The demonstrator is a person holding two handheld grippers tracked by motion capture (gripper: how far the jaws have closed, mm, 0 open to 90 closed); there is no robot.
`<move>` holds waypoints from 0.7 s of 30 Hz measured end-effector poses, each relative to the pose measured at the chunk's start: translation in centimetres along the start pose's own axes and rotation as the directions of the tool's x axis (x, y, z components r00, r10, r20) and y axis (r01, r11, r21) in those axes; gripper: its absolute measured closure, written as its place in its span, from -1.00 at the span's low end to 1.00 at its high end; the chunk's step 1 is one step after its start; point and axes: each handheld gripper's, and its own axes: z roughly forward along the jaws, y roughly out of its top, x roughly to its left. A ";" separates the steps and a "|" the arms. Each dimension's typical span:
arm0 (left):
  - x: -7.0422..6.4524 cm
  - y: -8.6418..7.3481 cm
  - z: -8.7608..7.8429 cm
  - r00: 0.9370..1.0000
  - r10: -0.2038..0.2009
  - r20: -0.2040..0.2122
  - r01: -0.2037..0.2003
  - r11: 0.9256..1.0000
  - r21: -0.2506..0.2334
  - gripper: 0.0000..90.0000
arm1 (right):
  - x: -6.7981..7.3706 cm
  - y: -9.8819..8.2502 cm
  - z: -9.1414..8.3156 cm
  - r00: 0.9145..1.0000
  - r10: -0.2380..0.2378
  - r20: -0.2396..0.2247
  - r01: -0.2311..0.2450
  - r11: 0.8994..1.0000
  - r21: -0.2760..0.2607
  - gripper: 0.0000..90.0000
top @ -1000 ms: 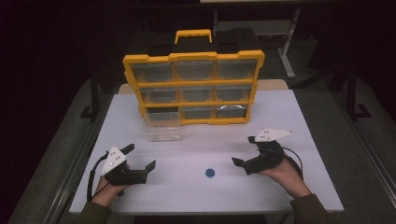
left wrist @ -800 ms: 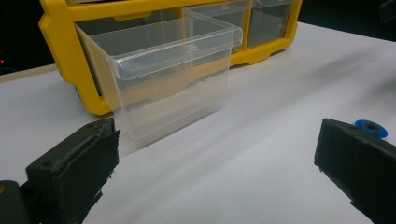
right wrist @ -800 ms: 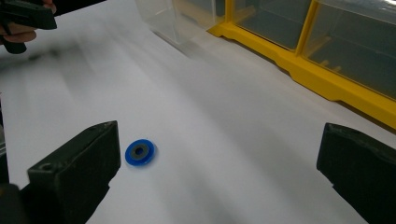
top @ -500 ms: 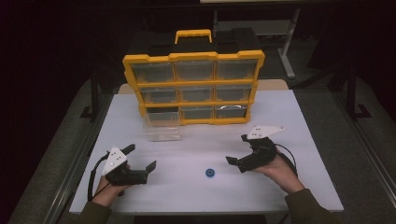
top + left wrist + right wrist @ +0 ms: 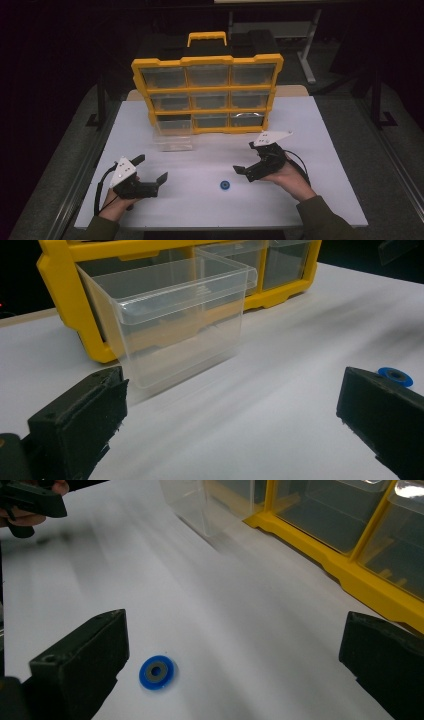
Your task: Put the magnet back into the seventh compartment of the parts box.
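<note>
A small blue ring lies flat on the white table, toward the front. My right gripper is open just right of and behind the ring, which sits close to one jaw in the right gripper view. My left gripper rests open at the front left with nothing between its jaws. A clear plastic drawer stands on the table in front of the yellow organiser.
The organiser stands upright at the back middle with a yellow handle and several clear drawers. Its lower left slot is behind the pulled-out drawer. The other hand with the left gripper shows at the top left of the right gripper view.
My right gripper has moved left and forward, closer to the blue ring. The left gripper, ring and drawer have stayed put.
</note>
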 end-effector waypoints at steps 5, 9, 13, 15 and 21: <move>0.0 0.0 0.0 1.000 0.001 0.000 -0.001 1.000 0.000 -1.00 | 0.1 0.4 0.4 1.000 -0.007 -0.008 0.007 1.000 -0.003 -1.00; -0.1 0.0 0.0 1.000 -0.002 0.001 0.002 1.000 0.000 -1.00 | 0.1 0.6 0.6 1.000 -0.005 -0.014 0.005 1.000 -0.001 -1.00; -0.1 0.0 0.1 1.000 -0.004 0.003 0.004 1.000 -0.002 -1.00 | 0.1 0.8 0.8 1.000 -0.003 -0.026 0.003 1.000 -0.008 -1.00; -0.1 0.0 0.1 1.000 0.005 0.002 -0.005 1.000 0.005 -1.00 | 0.2 0.9 0.9 1.000 -0.005 -0.028 0.005 1.000 -0.007 -1.00; -0.2 0.0 0.2 1.000 -0.003 0.004 0.003 1.000 -0.005 -1.00 | 0.3 1.3 1.3 0.999 -0.012 -0.036 0.011 1.000 -0.007 -1.00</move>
